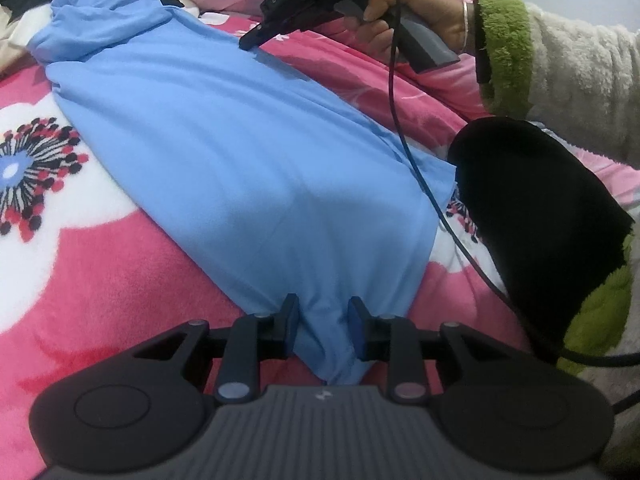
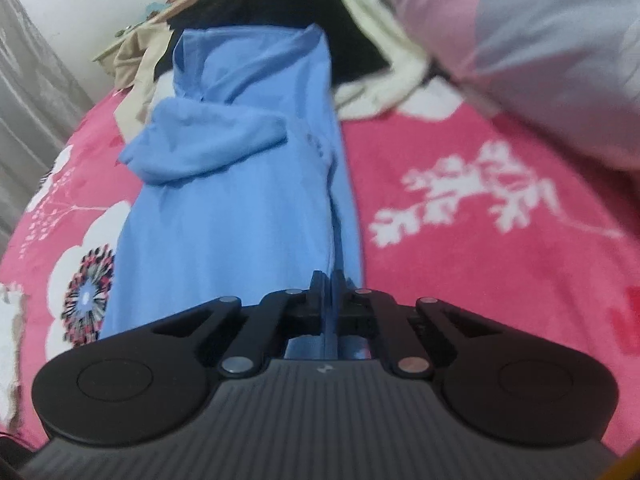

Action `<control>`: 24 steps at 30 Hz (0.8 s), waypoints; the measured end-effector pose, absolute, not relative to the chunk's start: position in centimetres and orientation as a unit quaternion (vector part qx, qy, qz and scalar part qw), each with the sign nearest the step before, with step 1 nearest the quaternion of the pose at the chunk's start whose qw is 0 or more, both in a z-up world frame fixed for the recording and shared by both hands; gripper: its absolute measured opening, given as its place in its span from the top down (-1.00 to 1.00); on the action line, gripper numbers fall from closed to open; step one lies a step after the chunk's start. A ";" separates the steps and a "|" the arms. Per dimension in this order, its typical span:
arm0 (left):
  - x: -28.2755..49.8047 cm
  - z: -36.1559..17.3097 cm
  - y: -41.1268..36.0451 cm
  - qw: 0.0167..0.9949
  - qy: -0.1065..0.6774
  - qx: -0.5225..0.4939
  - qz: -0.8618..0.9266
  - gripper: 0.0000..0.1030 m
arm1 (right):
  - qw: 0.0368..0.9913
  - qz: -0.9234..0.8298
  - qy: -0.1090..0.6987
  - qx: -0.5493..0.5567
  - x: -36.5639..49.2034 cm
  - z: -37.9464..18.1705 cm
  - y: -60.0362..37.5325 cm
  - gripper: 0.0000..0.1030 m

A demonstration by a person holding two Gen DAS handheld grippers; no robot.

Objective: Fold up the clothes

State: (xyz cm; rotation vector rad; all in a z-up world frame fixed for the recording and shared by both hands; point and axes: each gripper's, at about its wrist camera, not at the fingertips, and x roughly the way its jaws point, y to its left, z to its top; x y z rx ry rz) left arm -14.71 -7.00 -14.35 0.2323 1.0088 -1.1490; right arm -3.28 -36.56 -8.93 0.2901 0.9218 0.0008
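Left hand-held gripper [image 1: 323, 322] angled down, jaws part open with blue cloth [image 1: 240, 152] bunched between the pads. Right hand-held gripper [image 2: 329, 280] angled down, jaws closed on the cloth's edge; right hand [image 1: 404, 12] wraps its handle.

Both wrist views angled down, close over bed; share blue garment [image 1: 224, 152], opposite edges.

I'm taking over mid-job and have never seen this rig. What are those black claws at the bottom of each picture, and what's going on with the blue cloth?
Each claw is a hand-held gripper with a camera looking along its fingers. The left view shows the left gripper pinching a bunched corner of the blue garment, which lies on a pink flowered blanket. Farther off, a hand holds the right gripper at the garment's edge. The right view shows that gripper shut on a thin fold of the cloth. More clothes are piled behind.
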 end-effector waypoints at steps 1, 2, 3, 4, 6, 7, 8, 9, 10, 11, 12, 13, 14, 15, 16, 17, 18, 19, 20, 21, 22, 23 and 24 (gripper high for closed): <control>-14.8 -14.4 -7.0 0.716 0.455 0.106 -0.519 0.46 | 0.888 -0.005 0.440 0.135 -3.4 -8.8 -36.7 0.98; -14.8 -14.4 -7.0 0.716 0.455 0.106 -0.519 0.46 | 0.890 -0.011 0.438 0.129 -3.3 -8.8 -36.8 0.98; -14.9 -14.4 -7.1 0.716 0.455 0.108 -0.519 0.46 | 0.891 -0.017 0.436 0.123 -3.3 -8.9 -37.0 0.98; -14.9 -14.5 -7.0 0.716 0.455 0.109 -0.519 0.46 | 0.893 -0.022 0.434 0.117 -3.2 -9.0 -37.1 0.98; -15.0 -14.5 -7.1 0.716 0.454 0.111 -0.519 0.47 | 0.895 -0.032 0.432 0.102 -3.0 -9.5 -37.1 0.98; -15.0 -14.5 -7.2 0.715 0.454 0.112 -0.519 0.47 | 0.897 -0.036 0.432 0.090 -2.9 -9.8 -37.0 0.98; -15.0 -14.5 -7.1 0.715 0.454 0.113 -0.519 0.47 | 0.898 -0.039 0.432 0.079 -2.8 -10.1 -36.9 0.98; -15.0 -14.5 -7.0 0.715 0.454 0.113 -0.520 0.47 | 0.898 -0.043 0.432 0.067 -2.7 -10.4 -36.7 0.98; -15.0 -14.4 -6.9 0.715 0.454 0.114 -0.520 0.47 | 0.900 -0.049 0.431 0.054 -2.7 -10.6 -36.6 0.97; -15.0 -14.4 -6.9 0.714 0.453 0.114 -0.521 0.47 | 0.901 -0.053 0.428 0.037 -2.8 -10.6 -36.4 0.92; -15.0 -14.4 -6.9 0.714 0.453 0.115 -0.522 0.47 | 0.902 -0.057 0.427 0.020 -2.9 -10.4 -36.2 0.90; -14.9 -14.4 -6.9 0.714 0.452 0.115 -0.522 0.47 | 0.901 -0.073 0.427 -0.002 -3.1 -10.1 -36.0 0.89; -14.9 -14.4 -6.9 0.713 0.452 0.115 -0.523 0.47 | 0.899 -0.095 0.427 -0.023 -3.4 -9.7 -36.1 0.88; -14.9 -14.4 -6.9 0.713 0.451 0.115 -0.524 0.47 | 0.899 -0.105 0.425 -0.028 -3.9 -9.1 -36.4 0.87; -15.0 -14.4 -6.9 0.713 0.450 0.115 -0.525 0.47 | 0.900 -0.092 0.426 -0.005 -4.6 -8.2 -36.9 0.84; -15.0 -14.4 -6.8 0.714 0.449 0.115 -0.525 0.47 | 0.901 -0.077 0.427 0.021 -5.4 -7.2 -37.4 0.79; -15.0 -14.4 -6.8 0.715 0.447 0.115 -0.526 0.47 | 0.898 -0.044 0.435 0.055 -6.1 -6.5 -37.6 0.79; -15.1 -14.5 -6.8 0.716 0.445 0.115 -0.525 0.47 | 0.891 -0.002 0.447 0.086 -7.0 -5.9 -37.3 0.80; -15.1 -14.5 -6.7 0.717 0.444 0.113 -0.524 0.47 | 0.881 0.036 0.461 0.100 -7.8 -5.8 -36.7 0.81; -15.2 -14.5 -6.7 0.719 0.444 0.112 -0.524 0.47 | 0.870 0.061 0.479 0.096 -8.4 -6.1 -35.9 0.81; -15.2 -14.5 -6.6 0.720 0.443 0.111 -0.523 0.47 | 0.857 0.078 0.502 0.087 -9.0 -6.8 -35.2 0.82; -15.2 -14.4 -6.5 0.721 0.442 0.111 -0.523 0.47 | 0.839 0.079 0.532 0.078 -9.4 -7.9 -34.8 0.87; -15.3 -14.4 -6.4 0.721 0.441 0.112 -0.523 0.47 | 0.829 0.056 0.552 0.066 -9.8 -8.9 -35.2 0.91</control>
